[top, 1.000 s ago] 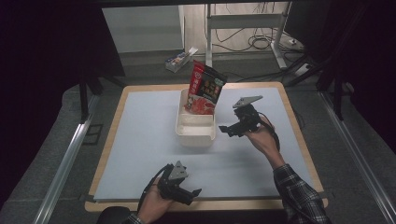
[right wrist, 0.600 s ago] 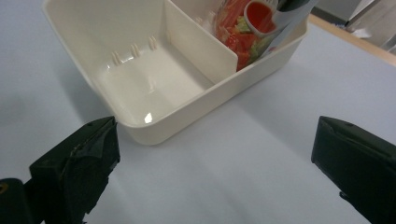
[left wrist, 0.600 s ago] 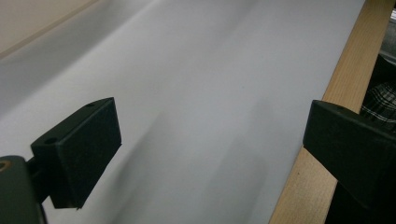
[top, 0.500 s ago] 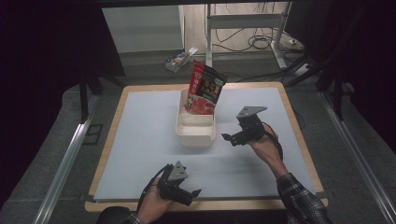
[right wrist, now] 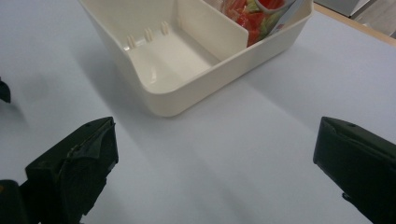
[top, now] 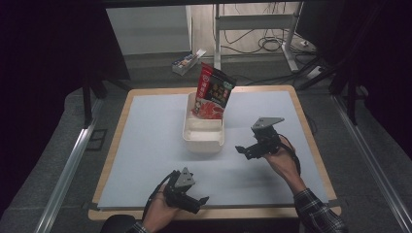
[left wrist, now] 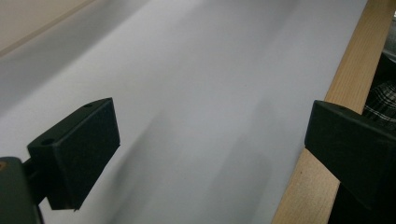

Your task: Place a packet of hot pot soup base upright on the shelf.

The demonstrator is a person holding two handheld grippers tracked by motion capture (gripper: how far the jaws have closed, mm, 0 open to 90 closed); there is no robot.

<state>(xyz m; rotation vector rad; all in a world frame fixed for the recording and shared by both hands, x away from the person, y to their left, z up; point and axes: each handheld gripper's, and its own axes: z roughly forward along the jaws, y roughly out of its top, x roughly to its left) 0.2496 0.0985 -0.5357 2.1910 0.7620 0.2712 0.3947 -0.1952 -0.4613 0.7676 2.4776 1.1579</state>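
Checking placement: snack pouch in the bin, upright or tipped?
Upright, leaning slightly. The pouch stands in the far compartment of the cream bin, top well above the rim; the near compartment is empty.

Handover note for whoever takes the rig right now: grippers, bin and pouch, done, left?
Left gripper: open, holds nothing, low at the near table edge.
Right gripper: open, holds nothing, right of the bin, aimed at it, apart from it.
Pouch: stands tilted in the bin's far compartment, top sticking out. Near compartment has nothing in it.
Done: pouch is in the bin, released.
Left: probably nothing but parking the grippers; check whether the pouch should sit lower.
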